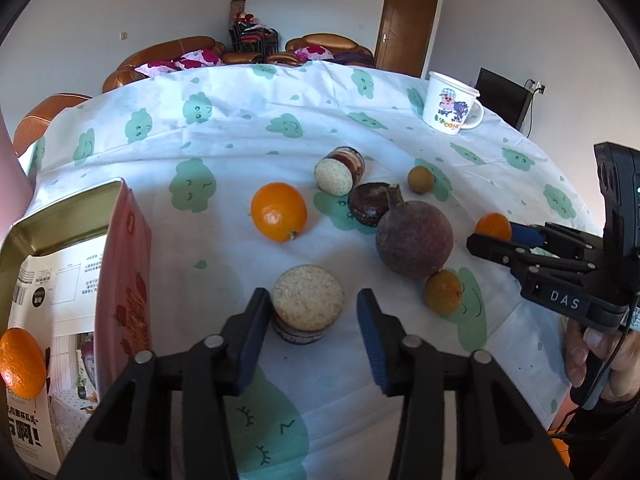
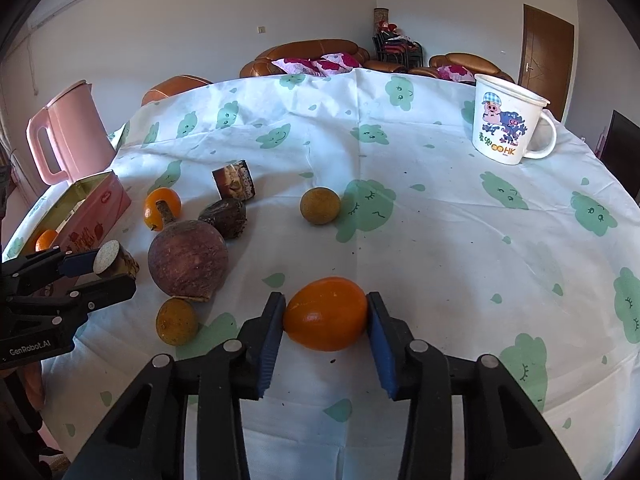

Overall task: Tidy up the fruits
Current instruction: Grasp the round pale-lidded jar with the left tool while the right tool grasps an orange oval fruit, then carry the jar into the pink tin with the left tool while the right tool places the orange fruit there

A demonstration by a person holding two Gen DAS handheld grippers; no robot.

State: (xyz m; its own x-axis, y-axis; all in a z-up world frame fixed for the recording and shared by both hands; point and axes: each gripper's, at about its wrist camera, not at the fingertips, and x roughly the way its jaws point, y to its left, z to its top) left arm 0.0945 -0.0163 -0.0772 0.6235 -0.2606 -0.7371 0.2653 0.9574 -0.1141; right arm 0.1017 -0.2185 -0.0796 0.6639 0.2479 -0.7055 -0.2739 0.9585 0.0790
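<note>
My right gripper (image 2: 326, 320) is shut on a small orange (image 2: 326, 314) resting on the tablecloth; it also shows in the left wrist view (image 1: 493, 229). My left gripper (image 1: 310, 312) is open around a round cookie-topped cake (image 1: 307, 307), jaws on either side, not pressing it. A big orange (image 1: 279, 211), a dark purple pomegranate (image 1: 414, 240), and two brownish small fruits (image 1: 443, 293) (image 1: 421, 179) lie on the cloth. The pink tin box (image 1: 60, 280) at left holds one orange (image 1: 22, 362).
Two more cakes (image 1: 340, 170) (image 1: 368, 204) lie behind the fruits. A white cartoon mug (image 2: 506, 118) stands far right, a pink kettle (image 2: 66, 132) far left. Sofas stand behind the table's far edge.
</note>
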